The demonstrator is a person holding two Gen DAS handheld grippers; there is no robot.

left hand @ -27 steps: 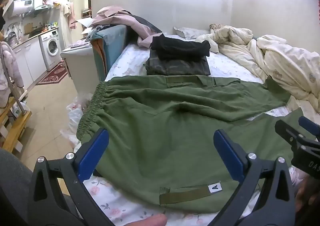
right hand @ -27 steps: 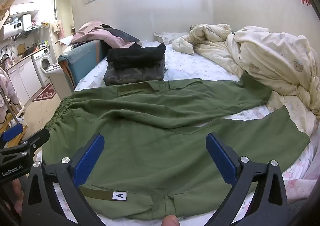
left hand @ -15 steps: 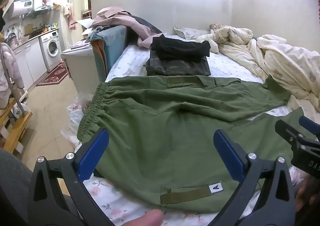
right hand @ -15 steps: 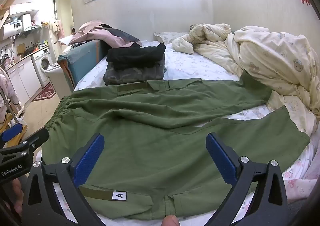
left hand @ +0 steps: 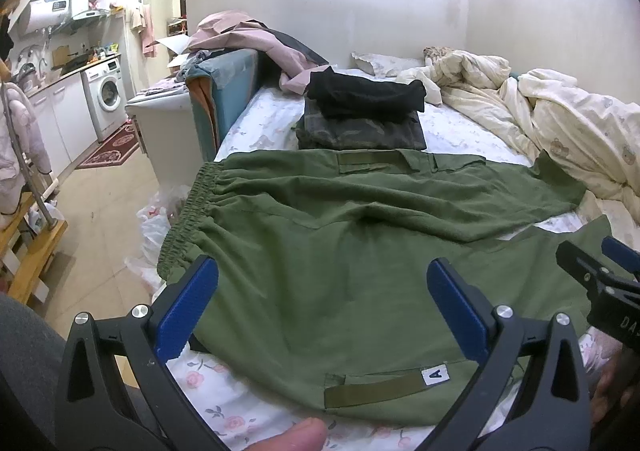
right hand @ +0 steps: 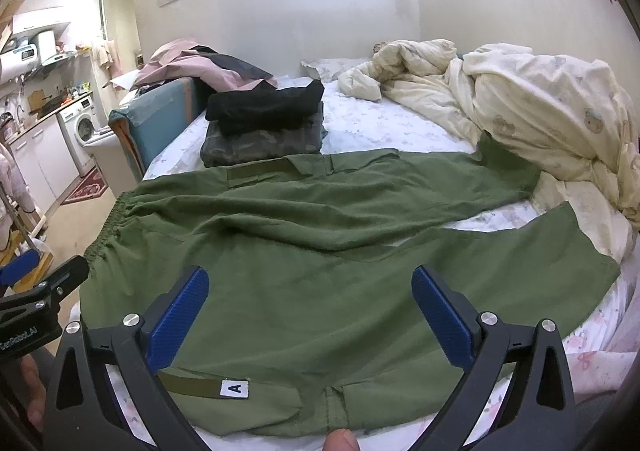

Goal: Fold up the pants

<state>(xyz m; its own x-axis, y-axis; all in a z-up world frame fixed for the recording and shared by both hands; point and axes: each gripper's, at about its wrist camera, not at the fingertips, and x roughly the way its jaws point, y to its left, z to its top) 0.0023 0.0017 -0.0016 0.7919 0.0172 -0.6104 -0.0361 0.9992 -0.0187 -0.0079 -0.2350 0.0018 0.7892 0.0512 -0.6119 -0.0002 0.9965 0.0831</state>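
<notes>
Floral bedsheet (left hand: 256,123) ahead of me carries the green pants (left hand: 340,251) spread flat; my left gripper (left hand: 322,291) and right gripper (right hand: 310,301) both hover above them, jaws wide apart, holding nothing.

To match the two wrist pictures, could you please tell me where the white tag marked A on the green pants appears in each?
Left wrist view: the white A tag sits low and right of centre, near the right finger.
Right wrist view: the white A tag sits low and left, beside the left finger.
Shared landmark: the stack of folded dark clothes beyond the green pants.
</notes>
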